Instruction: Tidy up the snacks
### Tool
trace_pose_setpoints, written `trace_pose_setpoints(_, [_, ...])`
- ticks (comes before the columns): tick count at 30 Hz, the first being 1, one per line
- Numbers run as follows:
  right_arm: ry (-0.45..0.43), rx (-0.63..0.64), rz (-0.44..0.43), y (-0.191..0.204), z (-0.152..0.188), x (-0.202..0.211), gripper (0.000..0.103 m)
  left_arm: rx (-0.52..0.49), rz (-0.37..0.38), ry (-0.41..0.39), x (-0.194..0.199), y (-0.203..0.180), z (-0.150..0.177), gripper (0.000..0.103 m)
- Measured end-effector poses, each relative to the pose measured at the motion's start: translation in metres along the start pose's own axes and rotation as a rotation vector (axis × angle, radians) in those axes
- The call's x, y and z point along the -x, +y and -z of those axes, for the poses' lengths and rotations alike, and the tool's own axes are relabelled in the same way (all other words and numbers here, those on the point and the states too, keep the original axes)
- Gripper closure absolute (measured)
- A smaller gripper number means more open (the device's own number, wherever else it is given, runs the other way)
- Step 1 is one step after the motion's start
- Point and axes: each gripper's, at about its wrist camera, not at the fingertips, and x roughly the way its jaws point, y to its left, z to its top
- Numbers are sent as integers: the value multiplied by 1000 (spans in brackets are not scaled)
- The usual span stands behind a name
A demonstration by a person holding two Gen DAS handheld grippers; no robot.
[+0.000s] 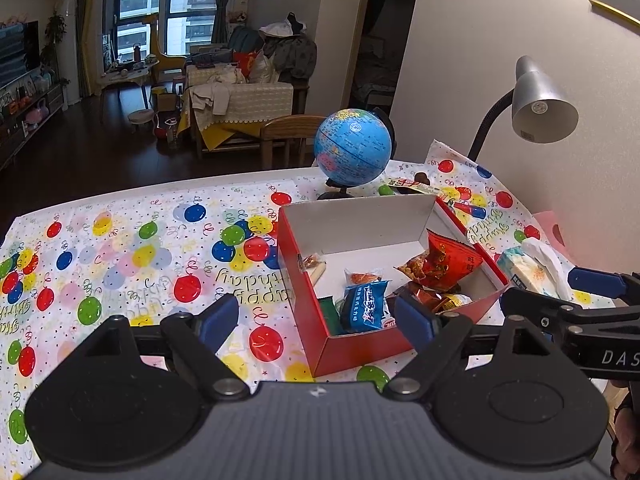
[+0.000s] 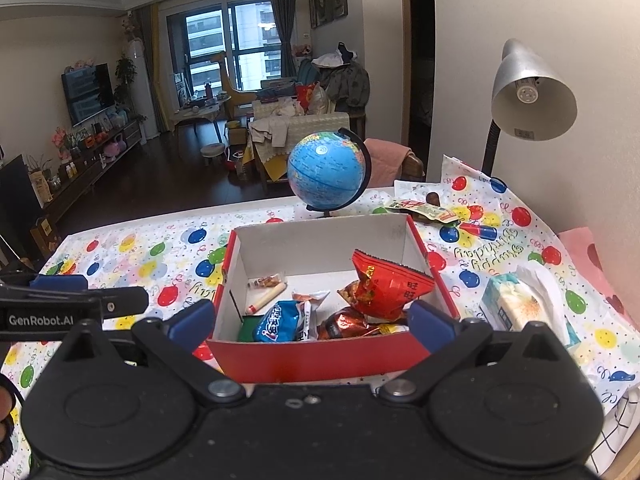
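Box: we see the red box (image 2: 320, 356) holding snack packets (image 2: 280, 322).
Left gripper (image 1: 326, 316): fingers apart, empty.
Right gripper (image 2: 312, 326): fingers apart, empty.

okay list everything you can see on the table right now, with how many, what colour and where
box: one, red outside, white inside, table centre
snack packets: several in the box; large red bag, blue packet, sausage stick
globe: one, blue, behind the box
desk lamp: one, silver, far right
loose snack packet: one, pale with red print, right of the globe
tissue pack: one, white and teal, right of the box
tablecloth: one, white with coloured balloons
left gripper: open, empty
right gripper: open, empty
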Motion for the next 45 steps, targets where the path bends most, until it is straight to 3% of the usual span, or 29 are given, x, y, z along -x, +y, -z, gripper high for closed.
trace_pose_setpoints(28, [6, -6, -47, -5, 1, -10, 0, -9, -37, -11, 4, -8, -4, 18])
trace_pose_setpoints(45, [16, -19, -18, -6, 1, -14, 0, -12, -20, 1, -10, -5, -6, 18])
